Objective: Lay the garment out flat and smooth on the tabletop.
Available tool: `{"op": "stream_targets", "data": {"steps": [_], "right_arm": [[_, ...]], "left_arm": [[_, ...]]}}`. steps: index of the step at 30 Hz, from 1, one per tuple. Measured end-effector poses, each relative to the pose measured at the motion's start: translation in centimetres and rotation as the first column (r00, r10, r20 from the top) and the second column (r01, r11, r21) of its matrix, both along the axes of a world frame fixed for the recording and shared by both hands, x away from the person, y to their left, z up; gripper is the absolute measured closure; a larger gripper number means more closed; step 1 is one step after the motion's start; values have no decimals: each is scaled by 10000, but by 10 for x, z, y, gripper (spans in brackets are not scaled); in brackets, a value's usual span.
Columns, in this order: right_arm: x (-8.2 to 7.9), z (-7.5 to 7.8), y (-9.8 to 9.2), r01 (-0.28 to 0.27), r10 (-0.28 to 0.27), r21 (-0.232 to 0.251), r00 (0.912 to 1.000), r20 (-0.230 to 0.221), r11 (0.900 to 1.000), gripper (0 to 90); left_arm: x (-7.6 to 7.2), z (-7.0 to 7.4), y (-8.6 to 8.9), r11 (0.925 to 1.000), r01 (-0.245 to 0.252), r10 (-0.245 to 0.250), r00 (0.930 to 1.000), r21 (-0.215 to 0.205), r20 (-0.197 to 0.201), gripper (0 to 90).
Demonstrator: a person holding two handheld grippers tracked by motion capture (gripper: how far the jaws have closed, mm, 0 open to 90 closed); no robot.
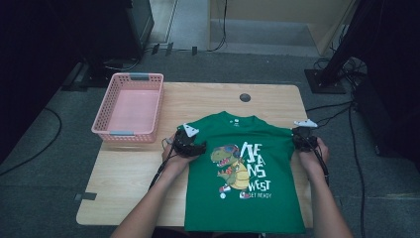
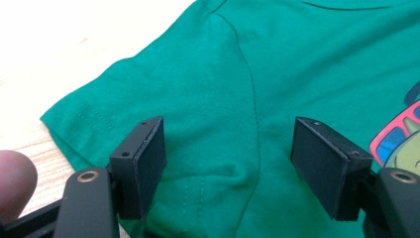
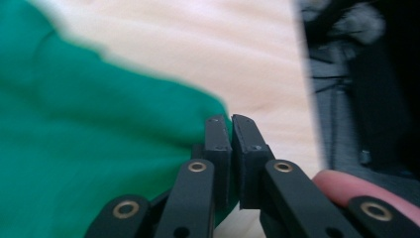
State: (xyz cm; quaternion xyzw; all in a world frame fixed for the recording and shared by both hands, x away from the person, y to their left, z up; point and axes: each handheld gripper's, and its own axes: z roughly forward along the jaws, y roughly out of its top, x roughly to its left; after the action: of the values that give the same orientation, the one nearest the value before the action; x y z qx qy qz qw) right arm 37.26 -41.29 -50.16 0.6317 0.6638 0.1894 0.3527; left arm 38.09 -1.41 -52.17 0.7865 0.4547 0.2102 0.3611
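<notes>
Garment handling is judged to be at an early stage. A green cotton T-shirt with a dinosaur print (image 1: 242, 173) is laid flat, print upward, on the light wooden table (image 1: 129, 173), with its collar toward the far edge and its hem at the near edge. No fold is seen in the body or sleeves.

The left gripper (image 1: 190, 147) is positioned at the shirt's left sleeve. In the left gripper view its jaws are spread wide over the sleeve seam (image 2: 252, 99), with cloth lying between them but not pinched. The right gripper (image 3: 231, 144) is positioned at the outer edge of the shirt's right sleeve. Its jaws are drawn nearly together at the sleeve hem; a sliver of green is seen beside the pads, but whether cloth is actually clamped cannot be told, as that view is blurred.

A pink perforated plastic basket (image 1: 130, 106) stands empty beyond the shirt's left sleeve, apart from the shirt.

Remaining work, as judged: both sleeves are to be gripped, the shirt folded, and probably placed in the basket.
</notes>
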Motion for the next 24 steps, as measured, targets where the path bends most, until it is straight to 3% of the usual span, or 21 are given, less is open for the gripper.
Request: {"op": "stream_targets", "data": {"steps": [2,3,4,6,7,8,9,10,12,13,16,19,22,24], "right_arm": [[6,3,-1,799,-789,-221,9961,403,9966,838],[8,5,1,1143,-1113,-461,9918,633,9924,768],[9,8,2,1315,-1280,-381,9882,842,9906,712],[9,17,8,1243,-1263,234,9827,1352,9920,674],[8,21,13,843,-949,728,9832,1560,9938,651],[8,25,18,103,-360,1497,9849,1693,9887,618],[9,27,26,-802,392,2359,9840,1737,9685,589],[11,28,35,-1515,1030,2807,9782,1802,9478,579],[14,25,57,-2257,1791,3047,9684,1733,9253,527],[17,22,69,-2446,2052,3065,9663,1552,9199,508],[26,7,100,-2720,2540,2450,9617,1028,9306,457],[39,-12,118,-2212,2203,2103,9750,277,9523,404],[46,-20,119,-1670,1517,2569,9853,785,9519,380],[52,-22,122,-1607,1440,2413,9859,853,9571,354]], "left_arm": [[1,0,0,10000,-29,29,10000,-6,1,307],[1,0,0,10000,-18,18,10000,-11,-10,306],[1,0,0,10000,7,-7,10000,-6,-14,307],[2,0,0,10000,28,-28,10000,1,-17,306],[2,0,0,10000,31,-31,10000,5,-17,306],[2,0,0,10000,30,-30,10000,-2,-19,306],[2,0,0,10000,27,-27,10000,6,-20,306],[2,0,0,10000,24,-24,10000,5,-23,306],[2,0,0,10000,20,-20,10000,10,-24,306],[2,0,0,10000,18,-18,10000,8,-22,306],[2,0,0,10000,8,-8,10000,14,-27,306],[3,0,0,10000,-58,58,10000,23,-7,306],[9,0,2,9998,-188,188,9998,19,-8,306],[14,0,2,9997,-257,257,9997,30,0,306]]}}
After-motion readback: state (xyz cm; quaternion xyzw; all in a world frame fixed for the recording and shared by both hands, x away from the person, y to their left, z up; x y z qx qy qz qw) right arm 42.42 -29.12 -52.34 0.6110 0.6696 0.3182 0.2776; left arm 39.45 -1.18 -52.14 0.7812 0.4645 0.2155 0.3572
